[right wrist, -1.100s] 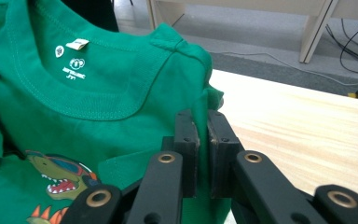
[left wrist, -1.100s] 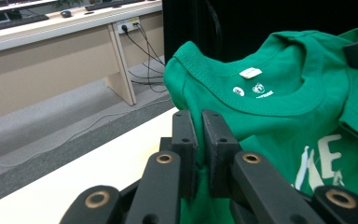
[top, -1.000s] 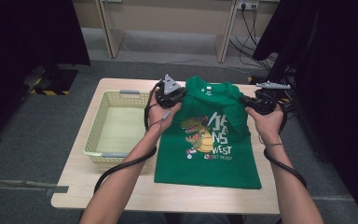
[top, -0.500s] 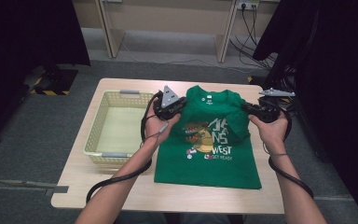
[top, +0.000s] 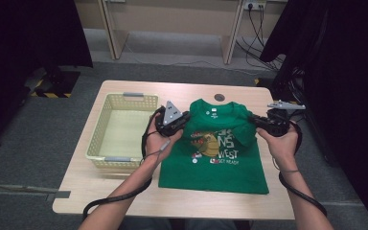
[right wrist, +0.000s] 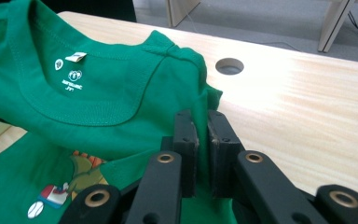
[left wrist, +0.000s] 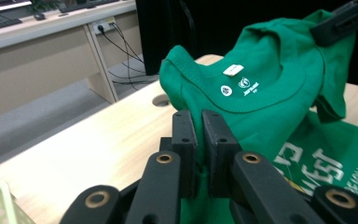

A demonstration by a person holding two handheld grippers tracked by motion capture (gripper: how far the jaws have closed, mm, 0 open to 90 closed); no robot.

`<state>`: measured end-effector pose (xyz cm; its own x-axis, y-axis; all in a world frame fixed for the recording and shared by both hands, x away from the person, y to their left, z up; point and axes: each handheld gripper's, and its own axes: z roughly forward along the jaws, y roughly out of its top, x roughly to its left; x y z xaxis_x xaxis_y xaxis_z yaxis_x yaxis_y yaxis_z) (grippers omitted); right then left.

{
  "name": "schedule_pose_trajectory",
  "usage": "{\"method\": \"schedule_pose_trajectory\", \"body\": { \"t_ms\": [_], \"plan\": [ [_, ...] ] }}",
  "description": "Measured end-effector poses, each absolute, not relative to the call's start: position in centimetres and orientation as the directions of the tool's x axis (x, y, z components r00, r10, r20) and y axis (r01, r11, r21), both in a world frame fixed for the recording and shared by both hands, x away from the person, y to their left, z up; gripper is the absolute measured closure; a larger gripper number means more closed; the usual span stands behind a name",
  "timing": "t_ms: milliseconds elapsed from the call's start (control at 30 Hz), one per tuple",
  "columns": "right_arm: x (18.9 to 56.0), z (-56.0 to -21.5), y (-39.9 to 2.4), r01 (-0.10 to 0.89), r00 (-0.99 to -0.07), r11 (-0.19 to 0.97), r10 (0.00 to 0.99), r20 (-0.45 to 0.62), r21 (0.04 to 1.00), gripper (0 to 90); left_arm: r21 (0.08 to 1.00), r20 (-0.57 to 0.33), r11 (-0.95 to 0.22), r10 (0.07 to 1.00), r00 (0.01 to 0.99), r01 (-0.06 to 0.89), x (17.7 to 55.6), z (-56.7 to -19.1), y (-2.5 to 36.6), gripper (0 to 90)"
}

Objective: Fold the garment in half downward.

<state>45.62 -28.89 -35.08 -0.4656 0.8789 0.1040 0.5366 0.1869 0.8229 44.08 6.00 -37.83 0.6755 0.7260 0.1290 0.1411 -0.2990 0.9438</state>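
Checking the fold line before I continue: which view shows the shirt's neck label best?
The left gripper view: the neck label is close and sharp inside the green T-shirt collar. The right gripper view shows it smaller, near the edge; the high view gives a speck.

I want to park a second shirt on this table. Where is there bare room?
Bare wood lies beyond the green T-shirt around the round hole, along the table near edge below the yellow basket, and in a narrow strip right of the shirt. The middle is crowded: both grippers grip the shirt's shoulders.
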Motion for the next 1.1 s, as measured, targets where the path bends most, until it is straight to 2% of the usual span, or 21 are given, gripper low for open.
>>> {"method": "schedule_pose_trajectory", "body": {
  "t_ms": [433,1100],
  "plan": [
    [43.5,-36.9,-29.0,0.561,-0.475,0.21,0.874,0.104,0.8,84.2,0.928,0.143,-0.34,0.698,0.701,0.15,41.8,-40.0,5.8,84.0],
    [41.8,-38.2,-29.6,0.578,-0.478,0.222,0.872,0.105,0.785,84.0,0.901,0.092,-0.357,0.71,0.698,0.245,39.4,-41.2,4.8,84.0]
  ]
}}
